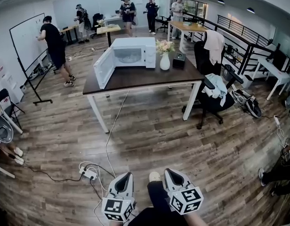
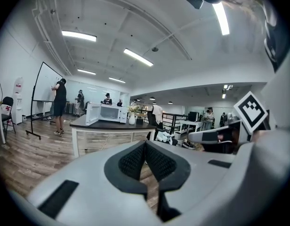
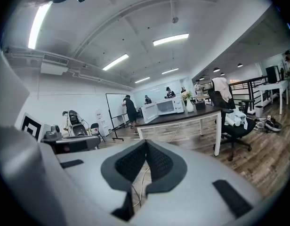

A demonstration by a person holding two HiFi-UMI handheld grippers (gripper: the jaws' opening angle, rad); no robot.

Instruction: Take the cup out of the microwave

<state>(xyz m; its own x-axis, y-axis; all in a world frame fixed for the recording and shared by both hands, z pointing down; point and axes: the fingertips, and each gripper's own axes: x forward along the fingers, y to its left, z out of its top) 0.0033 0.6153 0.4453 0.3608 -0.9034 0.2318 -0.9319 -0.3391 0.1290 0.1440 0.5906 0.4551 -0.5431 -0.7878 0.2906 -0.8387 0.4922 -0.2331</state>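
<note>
A white microwave [image 1: 131, 53] stands on a dark table [image 1: 140, 79] across the room, its door [image 1: 103, 68] swung open to the left. No cup can be made out inside it from here. My left gripper [image 1: 125, 176] and right gripper [image 1: 171, 173] are low at the near edge of the head view, far short of the table. Both are shut with nothing between the pads. The left gripper view has the microwave [image 2: 107, 113] small beyond its shut left gripper [image 2: 145, 142]. The right gripper view also has the microwave [image 3: 166, 107] past the right gripper [image 3: 146, 141].
A vase of flowers [image 1: 165, 59] and a small black box [image 1: 179, 60] sit right of the microwave. An office chair draped with clothes [image 1: 213, 86] stands at the table's right end. A power strip [image 1: 89, 173] and cable lie on the wooden floor ahead. A person [image 1: 55, 46] stands at a whiteboard [image 1: 28, 40].
</note>
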